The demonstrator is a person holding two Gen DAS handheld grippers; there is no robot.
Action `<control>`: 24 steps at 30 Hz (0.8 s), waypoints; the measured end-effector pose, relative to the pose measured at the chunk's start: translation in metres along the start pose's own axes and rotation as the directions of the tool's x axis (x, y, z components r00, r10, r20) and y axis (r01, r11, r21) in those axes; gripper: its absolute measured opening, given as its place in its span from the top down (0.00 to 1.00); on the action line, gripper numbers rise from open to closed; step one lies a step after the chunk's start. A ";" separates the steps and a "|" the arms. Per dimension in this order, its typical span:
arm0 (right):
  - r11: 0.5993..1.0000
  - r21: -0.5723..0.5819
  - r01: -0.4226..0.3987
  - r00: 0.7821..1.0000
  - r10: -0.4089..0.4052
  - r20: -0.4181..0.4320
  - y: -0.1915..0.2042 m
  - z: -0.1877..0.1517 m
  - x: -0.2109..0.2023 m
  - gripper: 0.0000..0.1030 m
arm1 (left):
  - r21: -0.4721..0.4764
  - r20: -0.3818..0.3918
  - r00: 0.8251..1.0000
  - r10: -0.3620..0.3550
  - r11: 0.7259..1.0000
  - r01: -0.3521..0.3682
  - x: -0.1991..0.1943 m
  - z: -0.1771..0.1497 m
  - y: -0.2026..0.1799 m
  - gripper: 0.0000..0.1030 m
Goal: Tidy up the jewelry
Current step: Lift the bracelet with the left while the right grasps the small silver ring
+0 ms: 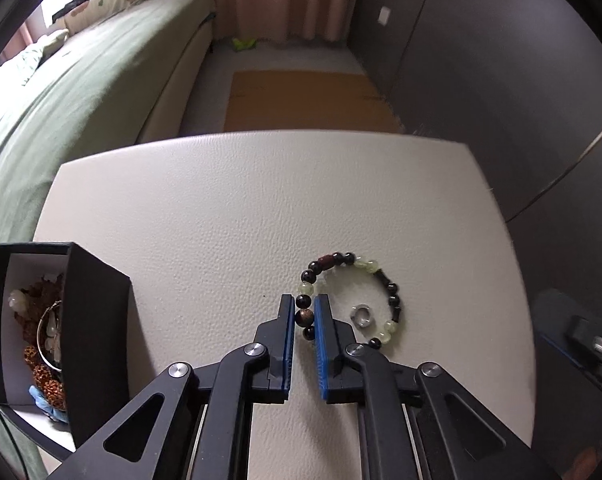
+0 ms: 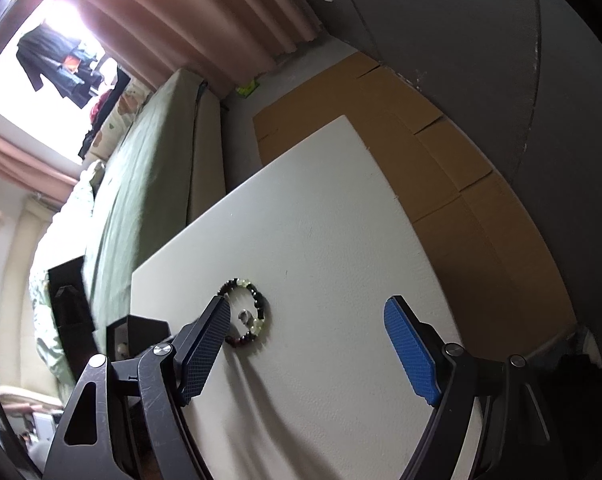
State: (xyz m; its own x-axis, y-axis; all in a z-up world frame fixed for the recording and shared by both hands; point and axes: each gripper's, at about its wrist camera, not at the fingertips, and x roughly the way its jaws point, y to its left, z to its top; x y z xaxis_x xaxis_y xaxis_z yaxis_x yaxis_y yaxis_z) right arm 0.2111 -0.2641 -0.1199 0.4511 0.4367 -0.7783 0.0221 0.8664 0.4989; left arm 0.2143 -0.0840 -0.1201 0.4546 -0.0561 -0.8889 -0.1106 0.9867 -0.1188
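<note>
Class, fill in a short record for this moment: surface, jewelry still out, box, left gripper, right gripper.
surface: white table
jewelry out: bead bracelet lying flat; silver ring inside its loop
box: black box at the table's left edge, open, other jewelry inside
left gripper: left gripper closed around the bracelet's near-left beads, at table level
right gripper: right gripper wide open, holding nothing, above the table

Black linkages, blue ribbed pads [image 2: 411, 354], silver screws [image 1: 256, 349]
</note>
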 end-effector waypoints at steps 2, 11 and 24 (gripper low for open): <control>1.000 -0.014 0.003 1.000 -0.003 -0.001 0.004 0.001 0.000 0.23 | -0.012 0.030 0.997 -0.072 0.997 0.073 -0.012 -0.004 0.004 0.91; 0.997 -0.072 -0.014 1.000 0.012 -0.020 0.029 -0.009 0.009 0.30 | -0.045 0.069 0.959 -0.275 0.960 0.278 -0.033 -0.001 0.014 0.91; 0.980 -0.193 0.057 0.996 -0.069 -0.057 0.062 -0.015 0.051 0.56 | -0.127 0.142 0.910 -0.389 0.905 0.406 -0.073 0.015 0.069 0.91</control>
State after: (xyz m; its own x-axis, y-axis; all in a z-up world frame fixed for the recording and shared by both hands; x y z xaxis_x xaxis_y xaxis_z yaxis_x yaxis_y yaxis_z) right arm 0.2216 -0.1843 -0.1342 0.3967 0.3891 -0.8314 -0.1251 0.9202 0.3710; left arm 0.1869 -0.0095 -0.0572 0.5823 -0.4131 -0.7002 -0.0273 0.8509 -0.5247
